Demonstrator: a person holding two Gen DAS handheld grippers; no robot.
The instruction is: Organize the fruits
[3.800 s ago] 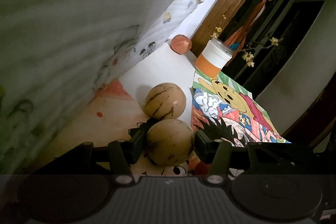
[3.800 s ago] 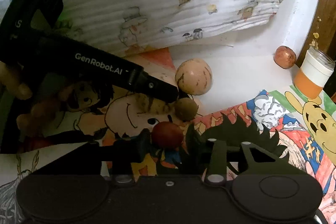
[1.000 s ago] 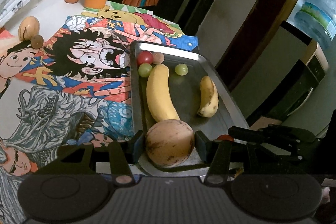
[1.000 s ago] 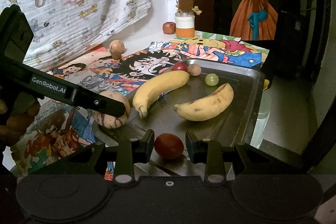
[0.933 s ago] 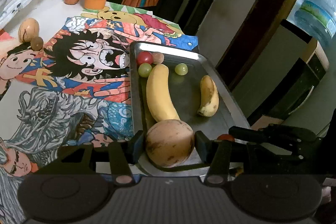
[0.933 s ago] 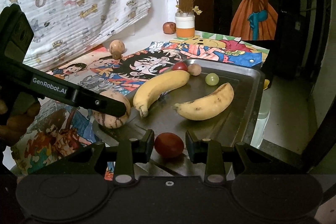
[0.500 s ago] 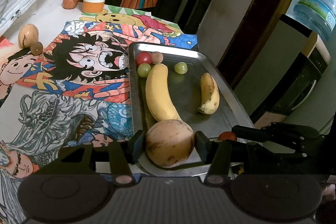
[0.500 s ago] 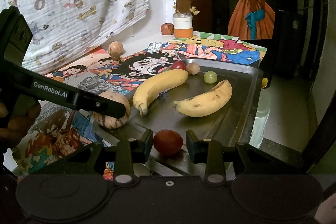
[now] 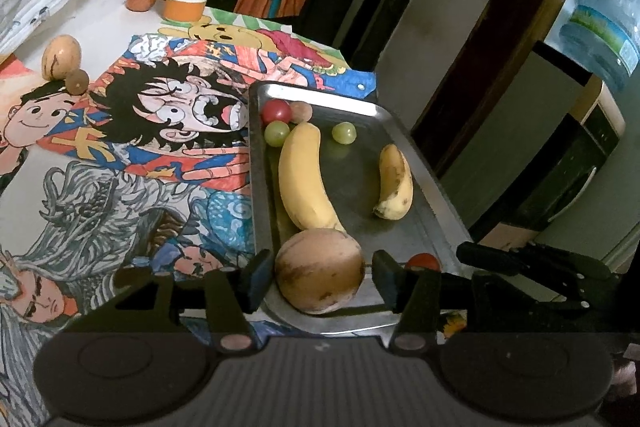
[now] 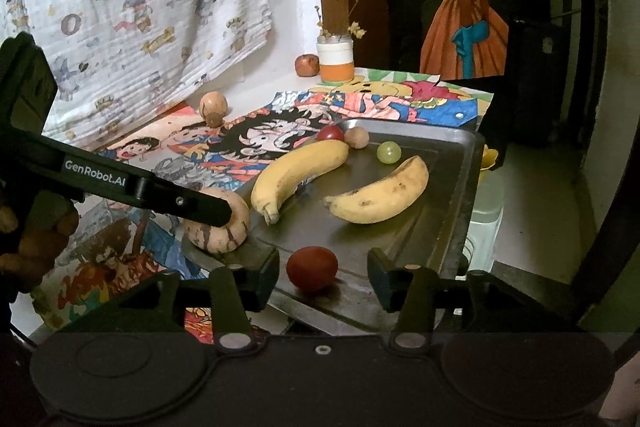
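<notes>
Steel tray [image 9: 428,187], striped melon [image 9: 319,271] (freed), red plum [image 10: 312,267]

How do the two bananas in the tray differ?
The long banana is larger, cleaner yellow, and touches the striped round fruit; the short banana is stubbier, brown-speckled, and lies alone nearer the tray's right rim. Both lie flat, unpeeled, lengthwise in the tray.

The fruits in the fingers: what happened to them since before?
Both were carried from the drawings to the tray. The right gripper has just been opening, letting go of the red fruit; the left gripper has opened off the melon. The bananas stayed put.
</notes>
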